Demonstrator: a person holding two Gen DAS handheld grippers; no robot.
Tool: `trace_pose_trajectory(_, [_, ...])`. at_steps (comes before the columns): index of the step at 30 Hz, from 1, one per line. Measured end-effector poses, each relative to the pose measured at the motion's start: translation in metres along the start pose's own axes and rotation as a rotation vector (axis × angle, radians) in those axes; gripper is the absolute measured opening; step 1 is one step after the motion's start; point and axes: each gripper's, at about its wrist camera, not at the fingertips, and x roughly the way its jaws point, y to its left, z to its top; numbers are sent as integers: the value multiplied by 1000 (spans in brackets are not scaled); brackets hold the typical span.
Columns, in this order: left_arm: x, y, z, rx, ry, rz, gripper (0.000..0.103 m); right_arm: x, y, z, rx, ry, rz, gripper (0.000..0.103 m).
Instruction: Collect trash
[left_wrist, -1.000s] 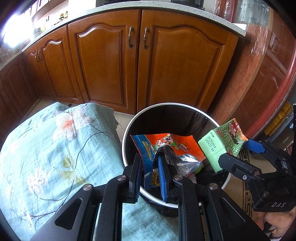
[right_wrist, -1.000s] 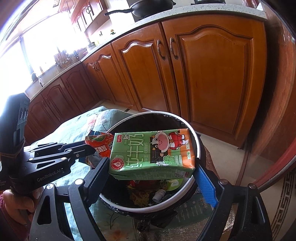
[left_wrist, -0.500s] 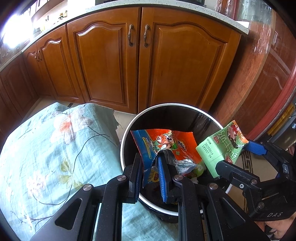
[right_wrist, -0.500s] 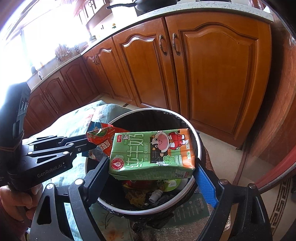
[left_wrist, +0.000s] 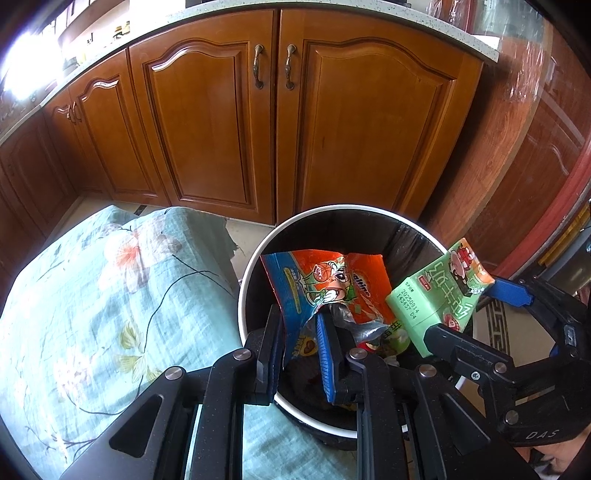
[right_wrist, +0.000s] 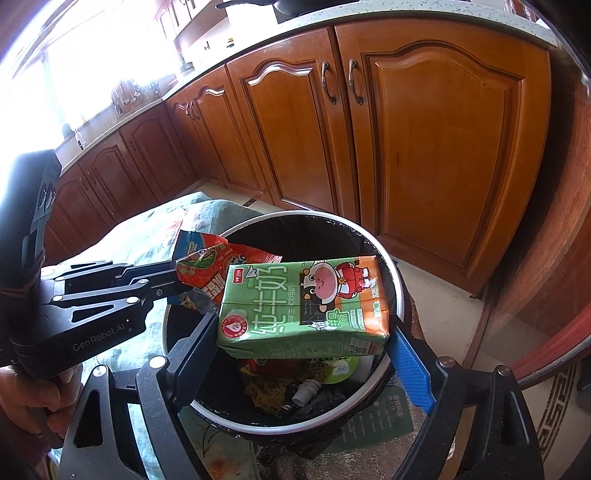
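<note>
Two hand-held grippers hang side by side, both angled downward. The left gripper has its fingers drawn close together, pinching a snack wrapper that rises toward 12 o'clock. At its 3 o'clock, the right gripper has its fingers spread wide, clamping a milk carton by its two ends. A bare hand grips the left gripper's handle at 8 o'clock.

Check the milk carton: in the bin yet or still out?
Out. The milk carton lies on its side, clamped in the right tongs above the bin rim; trash sits below it.
</note>
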Motion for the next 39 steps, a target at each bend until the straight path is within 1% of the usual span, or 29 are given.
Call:
trace_pose_trajectory(5, [-1,0,1,3,-2,0,18,2,1,1,-11,10,-2,88])
trace_pose_trajectory(7, [0,0,1,3,3,-1,21,3,1,2,-11,13,0,89])
trace_pose_trajectory(8, [0,0,1,4,6,0,26,3,2,3,-13,16,2,89])
trace_pose_trajectory(9, [-2,-2,1,5,5,2,35,3,2,3,-14,19,4,89])
trace_pose_trajectory(10, [-4,-2,1,5,-2,5,40,3,2,3,-16,21,7,89])
trace_pose_trajectory(11, [-7,-3,0,5,-12,10,49,3,3,3,-17,23,8,89])
trace_pose_trajectory(12, [-10,-3,-1,4,-22,12,52,2,3,3,-17,22,7,89])
trace_pose_trajectory(17, [-23,4,-10,-19,-41,7,56,-8,3,-1,1,3,9,89])
trace_pose_trajectory(20, [-34,11,-20,-46,-54,11,63,-19,4,-6,14,-16,15,89])
trace_pose_trajectory(23, [-47,17,-34,-78,-66,6,66,-31,6,-13,36,-42,24,92])
trace_pose_trajectory(28, [-75,34,-68,-147,-99,-6,68,-48,10,-31,106,-92,55,94])
trace_pose_trajectory(34, [-115,50,-114,-211,-154,-35,69,-71,28,-57,165,-168,101,97])
trace_pose_trajectory(39, [-143,60,-148,-250,-197,-22,71,-80,43,-72,189,-194,112,98])
